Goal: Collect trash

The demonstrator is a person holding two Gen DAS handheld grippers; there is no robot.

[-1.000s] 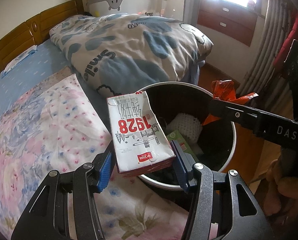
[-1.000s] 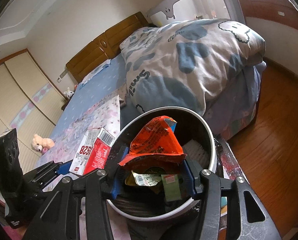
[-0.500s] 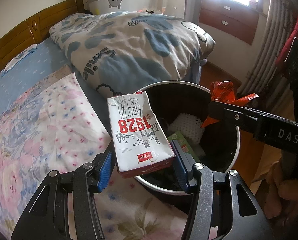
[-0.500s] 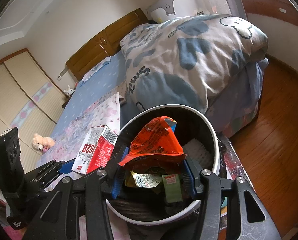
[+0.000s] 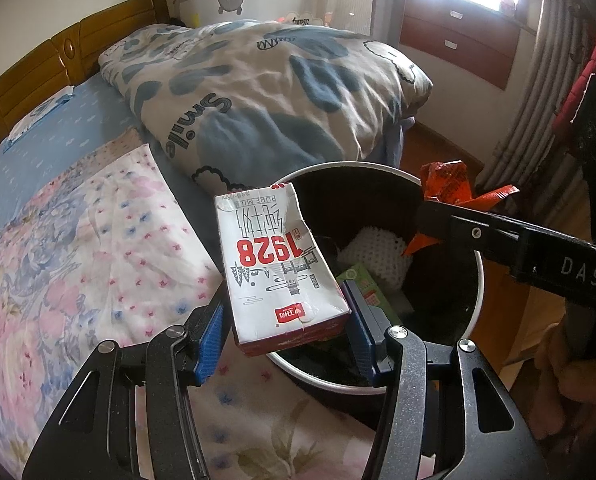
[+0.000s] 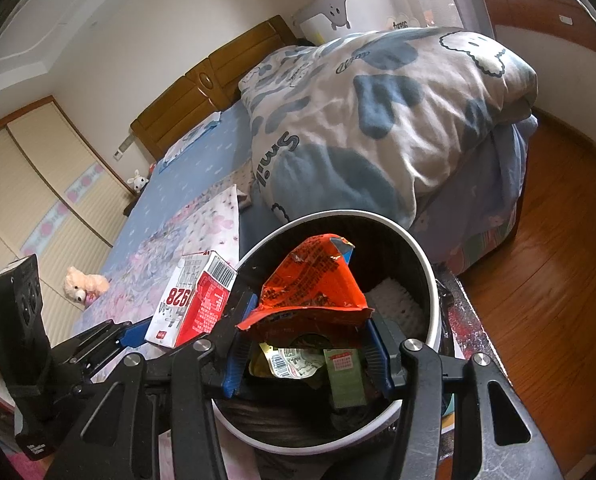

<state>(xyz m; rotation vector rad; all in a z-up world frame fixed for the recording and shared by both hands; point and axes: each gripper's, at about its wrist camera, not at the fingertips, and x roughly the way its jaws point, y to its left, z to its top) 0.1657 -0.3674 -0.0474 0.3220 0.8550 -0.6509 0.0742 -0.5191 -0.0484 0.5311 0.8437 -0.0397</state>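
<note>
My left gripper point(image 5: 285, 326) is shut on a white and red milk carton point(image 5: 275, 264) marked 1928, held over the near-left rim of the round white-rimmed trash bin point(image 5: 476, 276). In the right wrist view the carton point(image 6: 193, 300) sits just left of the bin point(image 6: 430, 268). My right gripper point(image 6: 304, 354) is shut on a crumpled orange-red snack wrapper point(image 6: 310, 284), hanging above the bin's opening. That wrapper point(image 5: 446, 186) shows at the bin's far right in the left wrist view. Inside the bin lie a white knitted piece point(image 5: 374, 250), a green packet point(image 5: 366, 284) and other wrappers.
The bin stands beside a bed with a floral sheet point(image 5: 77, 248) and a bunched blue-and-white duvet point(image 5: 281, 92). Wooden floor point(image 6: 546, 280) lies to the right. A plush toy point(image 6: 83, 284) lies on the bed. A person's hand point(image 5: 570, 364) holds the right gripper.
Both views have drifted slightly, so the bin and bed sit a little differently in frame. Both grips are unchanged.
</note>
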